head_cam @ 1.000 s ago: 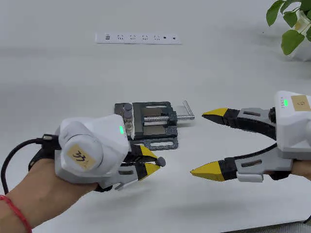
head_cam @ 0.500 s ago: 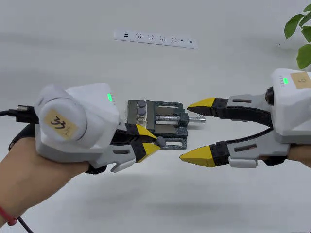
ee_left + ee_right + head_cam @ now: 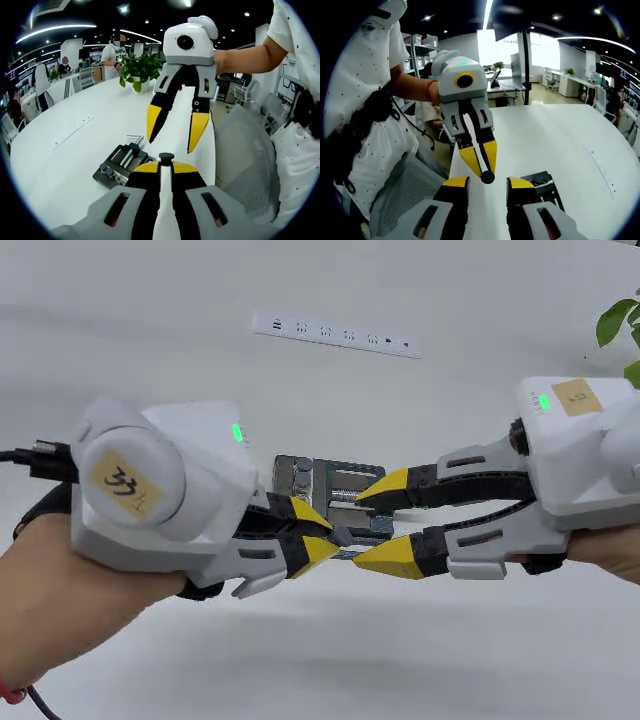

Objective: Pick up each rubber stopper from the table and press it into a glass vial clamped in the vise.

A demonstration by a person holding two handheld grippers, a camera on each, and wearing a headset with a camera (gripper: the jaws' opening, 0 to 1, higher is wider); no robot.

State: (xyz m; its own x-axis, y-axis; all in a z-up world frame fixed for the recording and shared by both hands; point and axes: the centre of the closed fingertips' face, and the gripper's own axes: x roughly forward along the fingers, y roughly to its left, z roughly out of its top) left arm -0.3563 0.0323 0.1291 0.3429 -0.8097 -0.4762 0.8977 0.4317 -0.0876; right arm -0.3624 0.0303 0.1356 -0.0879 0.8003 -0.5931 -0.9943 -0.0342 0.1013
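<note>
The rubber stopper point(image 3: 343, 536) is off the bench point(image 3: 450, 640) and in the air, pinched at the very tips of the left tool point(image 3: 332, 535), which is closed on it. It is not yet in a vial, so we judge this one picked up with the pressing left to do.

The right tool point(image 3: 356, 531) faces it with its jaws spread. In the head view the yellow tips stand one above and one below the stopper, close to it but, as far as we can tell, not touching. In the right gripper view the stopper sits just ahead of the gap between those tips.

The vise point(image 3: 330, 480) lies on the bench just behind both tools. Two dark caps point(image 3: 303, 469) show in it, and we take these to be stoppers already seated. The left tool hides the rest of that row.
</note>
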